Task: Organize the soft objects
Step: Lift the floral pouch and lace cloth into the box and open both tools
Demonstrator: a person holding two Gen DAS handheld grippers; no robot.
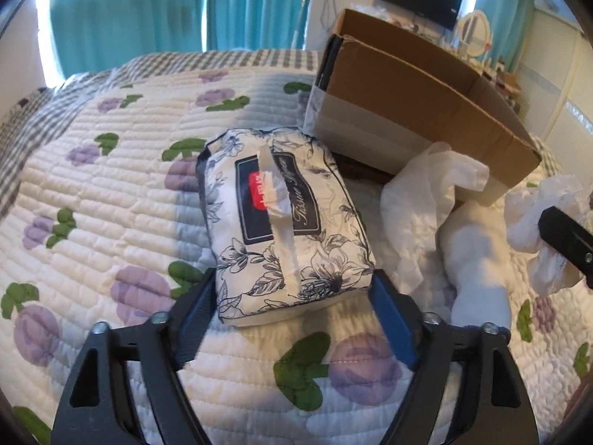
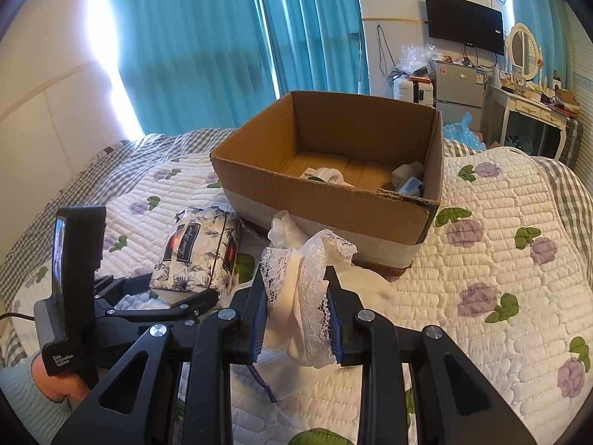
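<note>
We take the cardboard box as our landmark and work from nearest to farthest. Nearest to us, on the near side of the box, the right gripper has its jaws pressed in on a bunch of white lace cloth, which it holds lifted off the quilt. To the left of that, also on the near side of the box, the left gripper has its jaws spread to either side of the tissue pack; both fingers sit at the pack's near corners, but we cannot tell whether they press on it. The pack lies flat on the quilt, just beside the box's near wall. More white cloth lies against that wall. Inside the box we see a few small items on the floor.

We judge the step in hand as loading the box. The next move calls for carrying the lace cloth forward, clearing the near rim, then releasing inside; the left gripper needs to close firmly before lifting.
</note>
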